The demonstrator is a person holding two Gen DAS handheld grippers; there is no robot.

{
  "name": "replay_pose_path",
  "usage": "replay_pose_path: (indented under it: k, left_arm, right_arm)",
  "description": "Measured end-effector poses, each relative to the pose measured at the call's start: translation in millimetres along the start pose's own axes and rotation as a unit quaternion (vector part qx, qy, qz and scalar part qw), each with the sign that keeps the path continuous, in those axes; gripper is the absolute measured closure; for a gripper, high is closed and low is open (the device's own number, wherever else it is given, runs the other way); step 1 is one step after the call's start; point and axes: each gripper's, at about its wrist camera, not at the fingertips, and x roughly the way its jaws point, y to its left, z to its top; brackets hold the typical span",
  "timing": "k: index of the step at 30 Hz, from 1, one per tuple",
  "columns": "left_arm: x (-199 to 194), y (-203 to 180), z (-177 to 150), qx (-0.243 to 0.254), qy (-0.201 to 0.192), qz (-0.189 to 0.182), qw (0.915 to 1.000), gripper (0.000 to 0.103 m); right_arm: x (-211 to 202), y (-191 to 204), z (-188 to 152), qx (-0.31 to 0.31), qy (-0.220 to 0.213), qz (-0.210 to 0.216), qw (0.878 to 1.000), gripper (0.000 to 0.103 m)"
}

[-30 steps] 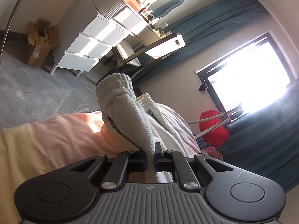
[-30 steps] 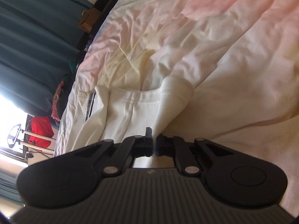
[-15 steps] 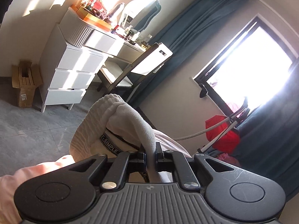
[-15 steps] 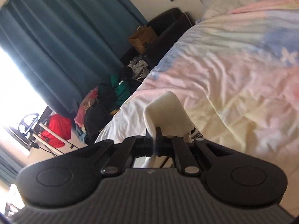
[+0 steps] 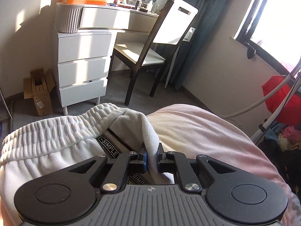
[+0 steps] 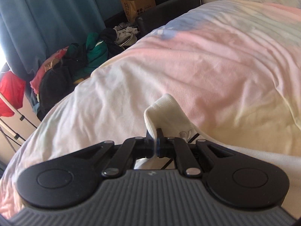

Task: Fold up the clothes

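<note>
White ribbed trousers [image 5: 47,143] with an elastic waistband and a black "SIMPLE" label strip lie bunched in front of the left wrist camera. My left gripper [image 5: 151,155] is shut on a fold of their cloth near the waistband. In the right wrist view my right gripper [image 6: 157,145] is shut on a ribbed white hem [image 6: 165,107] of the same garment, which stands up above the fingers. Both ends are held over the pastel pink and yellow bed cover [image 6: 216,60]. The rest of the garment is hidden below the grippers.
A white chest of drawers [image 5: 82,64] and a dark chair [image 5: 150,52] stand past the foot of the bed. A cardboard box [image 5: 39,94] sits on the floor. A heap of clothes [image 6: 75,62], a paper bag [image 6: 138,1] and teal curtains [image 6: 47,15] line the bedside.
Both grippers have swung round while holding the trousers. The left view has dropped level towards the drawers; the right view has risen from the flat garment to look along the bed.
</note>
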Motion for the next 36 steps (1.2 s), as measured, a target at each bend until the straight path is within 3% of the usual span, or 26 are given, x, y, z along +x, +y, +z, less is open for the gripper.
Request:
replay_pose_path:
  k: [4,7,8,9,11,13,14,15,20,23,25,27,29,31,33,36]
  left_arm:
    - [-7.0,-1.8,1.0,0.013,0.006,-0.006,0.9999,0.081]
    - [-32.6,9.6,6.6,0.011,0.013,-0.031,0.9994,0.068]
    - [-43.2,15.4,8.8,0.007,0.015,-0.043,0.9990,0.058]
    - [-53.7,21.3,10.9,0.002,0.017,-0.054,0.9984,0.053]
    - [-74.1,34.5,14.6,-0.010,0.024,-0.073,0.9970,0.044]
    - [-93.0,51.1,16.8,-0.025,0.039,-0.086,0.9952,0.033]
    - [-101.1,60.2,17.6,-0.035,0.050,-0.091,0.9940,0.022]
    - [-108.9,70.6,17.1,-0.046,0.060,-0.093,0.9928,0.020]
    - [-132.8,127.5,-1.1,-0.097,0.103,-0.099,0.9850,0.018]
    - [-135.1,166.3,-19.7,-0.150,0.139,-0.083,0.9754,0.018]
    - [-131.5,193.8,-37.5,-0.203,0.153,-0.069,0.9646,0.018]
    - [-121.7,213.1,-54.4,-0.249,0.168,-0.082,0.9502,0.025]
    - [-111.3,220.2,-64.8,-0.281,0.162,-0.097,0.9408,0.031]
    - [-101.0,221.0,-65.7,-0.286,0.144,-0.118,0.9400,0.031]
    - [-89.4,213.7,-61.0,-0.273,0.119,-0.136,0.9449,0.033]
    - [-75.4,200.4,-53.3,-0.258,0.076,-0.125,0.9550,0.044]
  right_arm:
    - [-6.0,-5.1,1.6,-0.004,0.010,0.017,1.000,0.090]
    - [-10.6,-8.9,2.7,-0.006,0.018,0.029,0.999,0.055]
    - [-16.9,-15.8,3.3,0.009,0.030,0.050,0.998,0.038]
    - [-24.0,-23.4,3.9,0.026,0.044,0.072,0.996,0.028]
    - [-42.5,-39.3,3.3,0.053,0.060,0.110,0.991,0.021]
    - [-65.7,-53.9,1.5,0.068,0.061,0.125,0.988,0.021]
    - [-81.8,-63.8,0.4,0.080,0.057,0.129,0.987,0.021]
    - [-95.2,-74.0,-1.1,0.093,0.054,0.134,0.985,0.021]
    - [-144.8,-128.5,-22.3,0.147,0.042,0.166,0.974,0.021]
    - [-156.1,-161.0,-48.1,0.193,0.053,0.168,0.965,0.019]
    - [-147.5,-180.9,-73.6,0.236,0.066,0.178,0.953,0.019]
    - [-138.0,-200.8,-99.7,0.280,0.080,0.188,0.938,0.020]
    - [-130.9,-204.1,-112.0,0.276,0.054,0.218,0.935,0.020]
    - [-121.7,-196.3,-108.5,0.267,0.045,0.236,0.933,0.020]
    - [-107.6,-184.4,-98.3,0.260,0.046,0.259,0.929,0.019]
    - [-83.5,-161.3,-85.0,0.241,0.052,0.270,0.931,0.021]
